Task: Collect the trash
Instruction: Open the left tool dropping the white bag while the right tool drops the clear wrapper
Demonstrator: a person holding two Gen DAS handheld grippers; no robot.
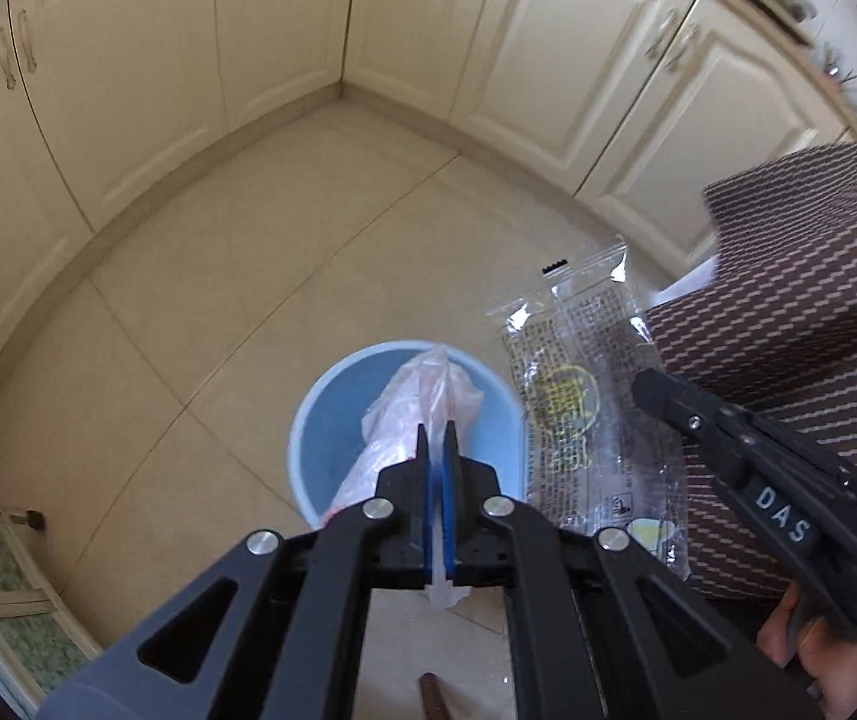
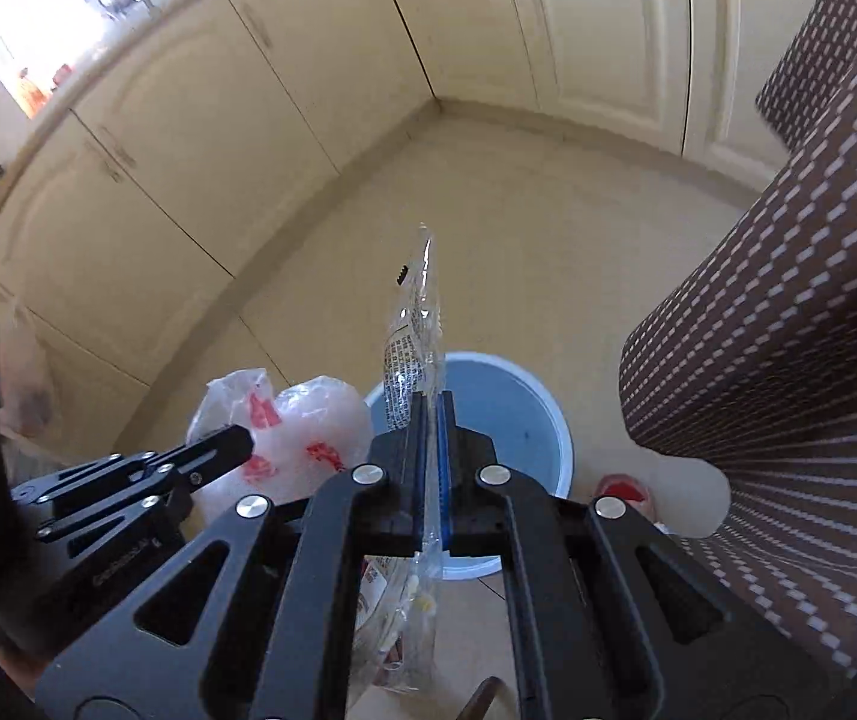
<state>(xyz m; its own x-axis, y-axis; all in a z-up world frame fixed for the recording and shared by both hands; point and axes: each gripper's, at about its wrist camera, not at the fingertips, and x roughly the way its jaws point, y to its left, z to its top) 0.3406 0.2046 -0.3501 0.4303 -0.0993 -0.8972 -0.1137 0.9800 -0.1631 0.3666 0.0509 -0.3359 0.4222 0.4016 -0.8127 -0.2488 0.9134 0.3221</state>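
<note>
The left claw (image 1: 437,438) clamps a crumpled plastic bag (image 1: 422,402) above the blue bin (image 1: 314,420) on the tiled floor (image 1: 218,300); at 3 o'clock, the right claw (image 2: 433,414) pinches a clear printed wrapper (image 2: 410,324) (seen edge-on).

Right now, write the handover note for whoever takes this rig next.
Left gripper: shut on a crumpled thin plastic bag with red print, held over the blue bin.
Right gripper: shut on a clear printed wrapper, just beside and above the bin's rim.
Bin: on the tiled floor near the corner of the cream cabinets; it looks empty where its inside shows.
Done: both pieces picked up and brought to the bin.
Left: open each gripper over the bin to drop both in. A reddish item lies on the floor beside the bin; check it.
</note>
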